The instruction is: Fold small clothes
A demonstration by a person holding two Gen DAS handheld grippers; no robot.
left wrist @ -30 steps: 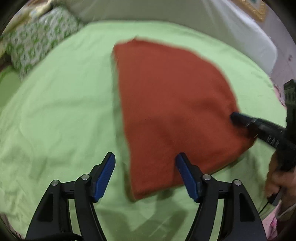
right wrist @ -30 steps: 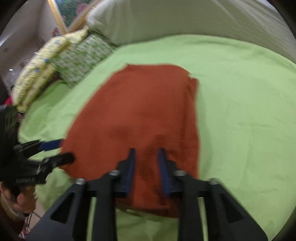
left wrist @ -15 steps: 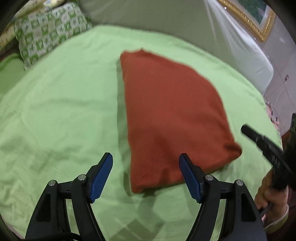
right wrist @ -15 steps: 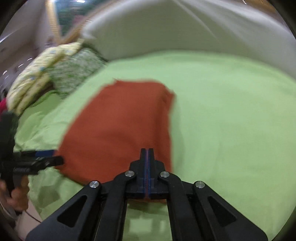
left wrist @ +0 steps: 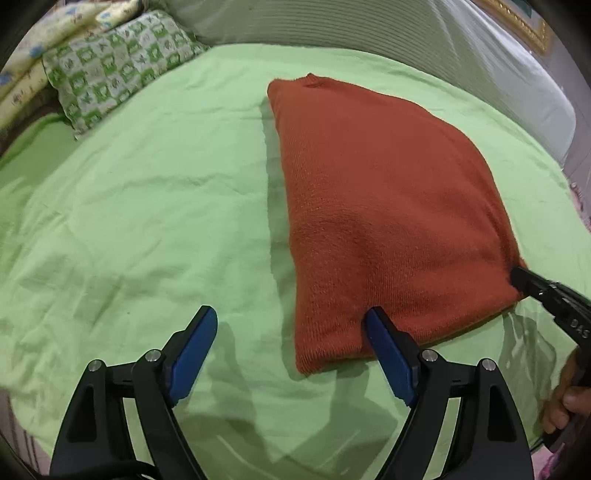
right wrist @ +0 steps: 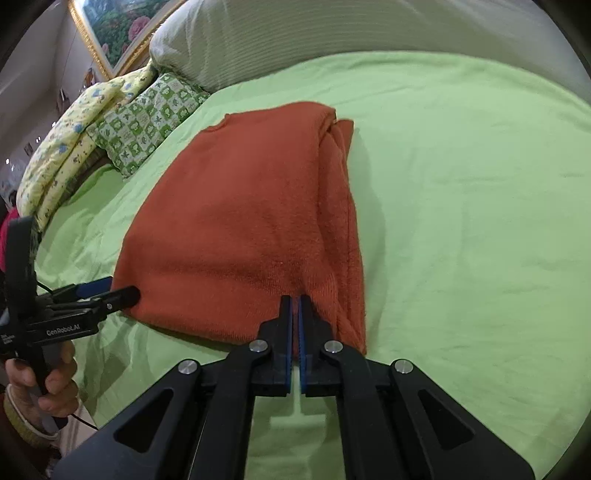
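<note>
At six o'clock of the left wrist view, the left gripper (left wrist: 288,332) hangs above the green bedsheet (left wrist: 147,221) with its blue-padded jaws spread wide and nothing between them; the right-hand pad overlaps the near edge of the folded rust-red sweater (left wrist: 380,206), though whether it touches the knit cannot be told. Towards four o'clock in that view, the right gripper (left wrist: 517,277) meets the sweater's near right corner.

Seen from the right wrist camera, at six o'clock, the right gripper (right wrist: 295,301) has its jaws nearly closed, a thin slit left between the blue pads, with the tips at the sweater's (right wrist: 236,229) near hem; whether any cloth is pinched there cannot be told. At eight o'clock, the left gripper (right wrist: 110,291) reaches the sweater's near left corner, a bare hand (right wrist: 48,384) wrapped round its handle.

Further out, the sweater lies flat mid-bed, its layered fold edges running along its right side towards twelve o'clock. Beyond it, at ten o'clock, rest a green-and-white patterned pillow (right wrist: 147,122) and a yellow floral quilt (right wrist: 62,151); a pale ribbed bolster (right wrist: 295,33) spans the head of the bed, and a gilt-framed picture (right wrist: 118,26) hangs at eleven o'clock.
</note>
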